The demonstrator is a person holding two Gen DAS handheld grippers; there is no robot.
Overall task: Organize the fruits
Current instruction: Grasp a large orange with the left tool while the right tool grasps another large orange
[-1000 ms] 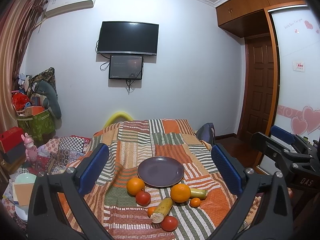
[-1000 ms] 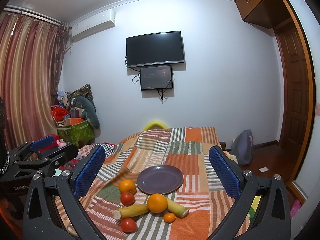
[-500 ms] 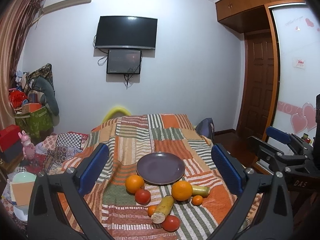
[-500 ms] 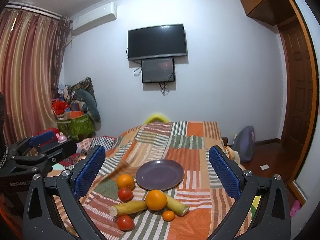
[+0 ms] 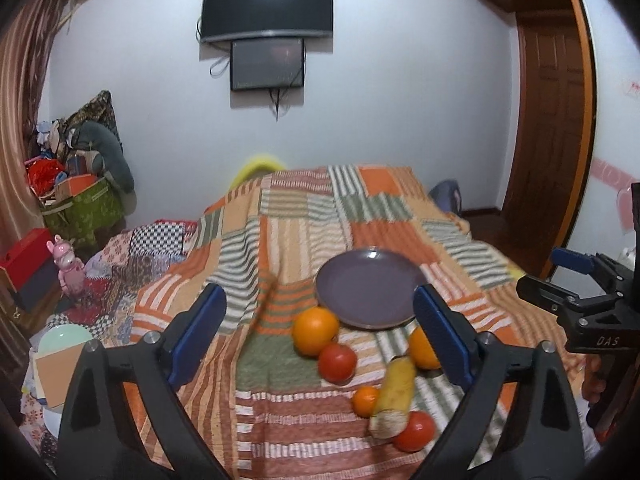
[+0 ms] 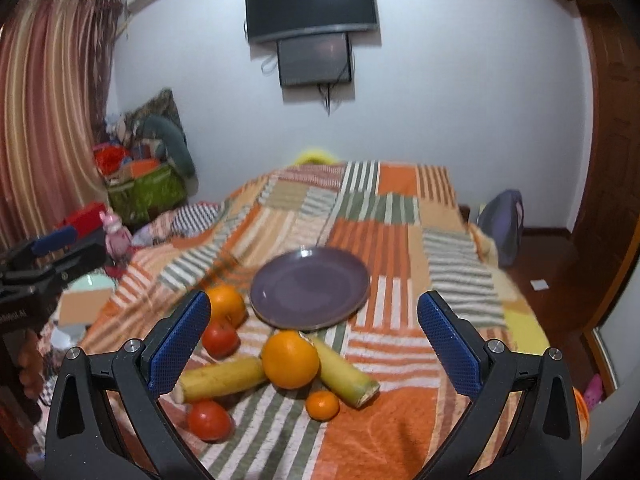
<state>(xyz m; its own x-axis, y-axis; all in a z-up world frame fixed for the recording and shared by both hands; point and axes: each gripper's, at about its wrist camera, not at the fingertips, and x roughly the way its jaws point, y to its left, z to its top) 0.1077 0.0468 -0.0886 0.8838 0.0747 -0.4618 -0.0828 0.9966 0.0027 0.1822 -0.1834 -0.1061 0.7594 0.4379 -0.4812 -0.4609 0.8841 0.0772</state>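
An empty purple plate (image 5: pixel 370 294) (image 6: pixel 310 293) lies on the striped patchwork bedspread (image 5: pixel 288 216). In front of it lie two oranges (image 5: pixel 315 330) (image 6: pixel 291 359), two tomatoes (image 5: pixel 337 362) (image 6: pixel 209 420), a small mandarin (image 6: pixel 322 405) and two yellow sugarcane-like sticks (image 5: pixel 394 396) (image 6: pixel 220 378). My left gripper (image 5: pixel 320 332) is open and empty, above the near left of the fruit. My right gripper (image 6: pixel 314 338) is open and empty, above the front orange. Each gripper shows at the edge of the other's view.
A TV (image 5: pixel 267 2) hangs on the far wall. Clutter, a green box (image 5: pixel 82 204) and a pink toy (image 5: pixel 68 264) lie left of the bed. A wooden door (image 5: pixel 554 120) and a bag (image 6: pixel 502 228) are on the right.
Both grippers have moved forward and down toward the fruit, which now looks larger. The left view has swung left, so the plate sits right of centre. Both stay open.
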